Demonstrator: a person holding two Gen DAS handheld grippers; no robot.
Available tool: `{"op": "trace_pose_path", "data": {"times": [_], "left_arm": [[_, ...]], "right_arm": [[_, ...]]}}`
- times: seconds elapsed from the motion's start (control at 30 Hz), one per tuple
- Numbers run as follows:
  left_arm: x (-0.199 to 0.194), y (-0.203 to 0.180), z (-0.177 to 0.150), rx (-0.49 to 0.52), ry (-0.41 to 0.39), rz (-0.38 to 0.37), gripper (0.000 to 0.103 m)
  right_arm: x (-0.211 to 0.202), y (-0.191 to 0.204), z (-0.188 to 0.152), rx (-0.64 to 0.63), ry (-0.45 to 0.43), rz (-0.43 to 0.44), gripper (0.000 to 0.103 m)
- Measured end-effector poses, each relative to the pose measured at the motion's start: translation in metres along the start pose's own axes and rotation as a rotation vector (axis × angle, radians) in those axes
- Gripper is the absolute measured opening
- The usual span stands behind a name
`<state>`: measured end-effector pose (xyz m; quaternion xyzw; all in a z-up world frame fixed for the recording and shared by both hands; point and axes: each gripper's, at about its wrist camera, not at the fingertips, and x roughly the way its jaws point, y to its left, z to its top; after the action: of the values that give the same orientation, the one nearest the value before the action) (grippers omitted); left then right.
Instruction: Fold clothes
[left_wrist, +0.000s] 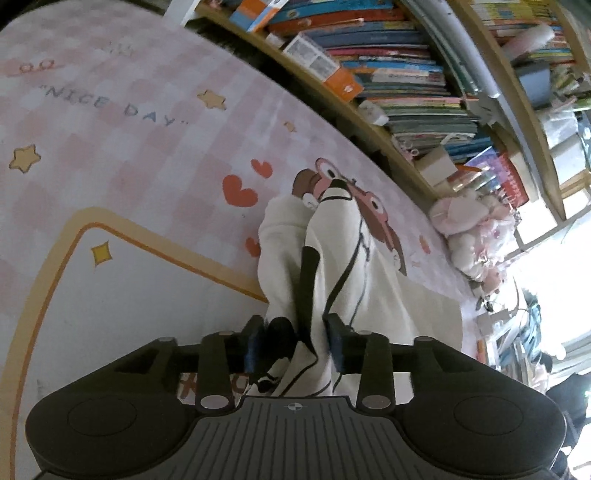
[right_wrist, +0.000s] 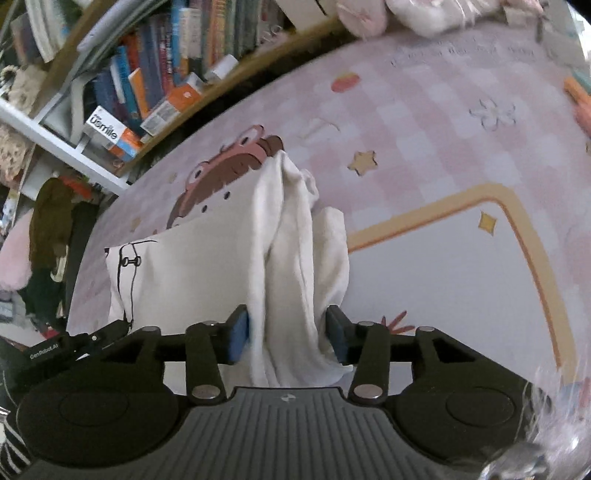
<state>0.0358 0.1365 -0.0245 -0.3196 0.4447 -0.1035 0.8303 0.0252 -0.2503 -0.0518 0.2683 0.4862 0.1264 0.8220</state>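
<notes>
Reading "NICE DAY" rug (left_wrist: 110, 155), "usmile" box (right_wrist: 105, 129)

A pink checked play mat (left_wrist: 122, 122) printed with stars, hearts and the words "NICE DAY" covers the floor beside a wooden bookshelf (left_wrist: 373, 125) crammed with colourful books, with pink soft toys (left_wrist: 469, 236) at its foot and bright daylight coming from the window (left_wrist: 554, 280).

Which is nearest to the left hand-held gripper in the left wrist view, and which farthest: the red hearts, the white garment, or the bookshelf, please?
From the left hand-held gripper:
1. White garment, between its fingers.
2. Red hearts, on the mat beyond, up-left.
3. Bookshelf, past the mat's far edge.
</notes>
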Motion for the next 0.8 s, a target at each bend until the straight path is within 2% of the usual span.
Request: {"op": "trace_pose_path", "data": {"times": [0.17, 0.2, 0.27, 0.37, 0.5, 0.8], "left_arm": [[0.005, 0.007, 0.000, -0.042, 0.007, -0.036, 0.038], [0.005, 0.008, 0.000, -0.049, 0.005, -0.041, 0.038], [0.006, 0.007, -0.002, -0.050, 0.007, -0.042, 0.030], [0.003, 0.004, -0.004, -0.058, 0.009, -0.052, 0.024], [-0.008, -0.002, -0.008, -0.029, 0.029, -0.065, 0.022], [-0.017, -0.006, -0.024, 0.029, 0.075, -0.047, 0.024]], "right_arm": [[0.006, 0.002, 0.003, 0.004, -0.003, 0.022, 0.045], [0.008, 0.003, 0.003, -0.006, 0.001, 0.021, 0.038], [0.011, 0.009, 0.003, -0.037, 0.011, 0.010, 0.030], [0.008, 0.016, 0.002, -0.083, 0.003, 0.003, 0.023], [-0.002, 0.021, -0.002, -0.128, 0.012, -0.010, 0.022], [-0.014, 0.014, -0.022, -0.112, 0.044, -0.026, 0.024]]}}
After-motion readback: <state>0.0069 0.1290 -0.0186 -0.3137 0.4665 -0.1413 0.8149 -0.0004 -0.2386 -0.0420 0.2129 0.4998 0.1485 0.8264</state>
